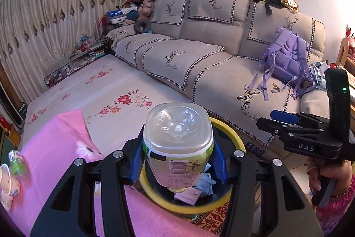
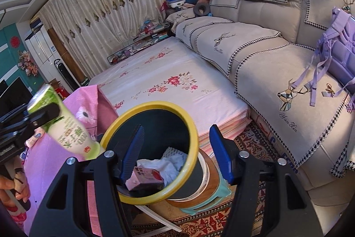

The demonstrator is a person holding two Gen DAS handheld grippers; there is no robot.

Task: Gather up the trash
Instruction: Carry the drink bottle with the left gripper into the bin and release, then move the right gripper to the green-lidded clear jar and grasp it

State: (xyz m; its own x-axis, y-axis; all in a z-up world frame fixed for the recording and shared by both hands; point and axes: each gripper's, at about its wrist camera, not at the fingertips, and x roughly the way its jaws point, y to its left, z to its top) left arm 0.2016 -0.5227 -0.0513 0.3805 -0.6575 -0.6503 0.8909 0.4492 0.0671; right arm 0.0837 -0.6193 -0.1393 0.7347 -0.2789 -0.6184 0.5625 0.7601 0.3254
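A: Left tool (image 1: 178, 161) pinching a bottle (image 1: 177, 141). Blue pads (image 1: 136, 161) pressed on both flanks, near the label band.

B: Bottle's look?

A: Clear plastic, squarish with rounded corners, moulded base facing the lens. Green and white label, barcode patch on the near face. Neck end points down and away. From the right wrist view the same bottle (image 2: 64, 123) is tilted, cap end low, with green print on a pale label.

B: Where does it sit?

A: In the air, held over the bin (image 1: 224, 126). In the left view the neck end hangs inside the yellow rim. In the right view the bottle is at the rim's left edge; I can't tell whether it touches.

B: Bin contents?

A: Black inside, yellow rim (image 2: 119, 123). A pink carton (image 2: 144, 179) and white crumpled tissue (image 2: 168, 166) lie at the bottom.

B: Right tool?

A: Right tool (image 2: 175, 152) spread, nothing between the pads. The bin rim lies in the gap in view, but the pads aren't on it. In the left view it shows at the right edge (image 1: 275, 117), with a hand (image 1: 328, 174) on its grip.

B: Surroundings?

A: Pink cloth (image 1: 55, 148) on the worktop at left, with a small green bottle (image 1: 18, 164) near the edge. Floral bed (image 2: 168, 81) behind the bin, grey sofa (image 1: 221, 54) beyond, purple backpack (image 1: 286, 59) on it. Patterned rug (image 2: 250, 143) under the bin.
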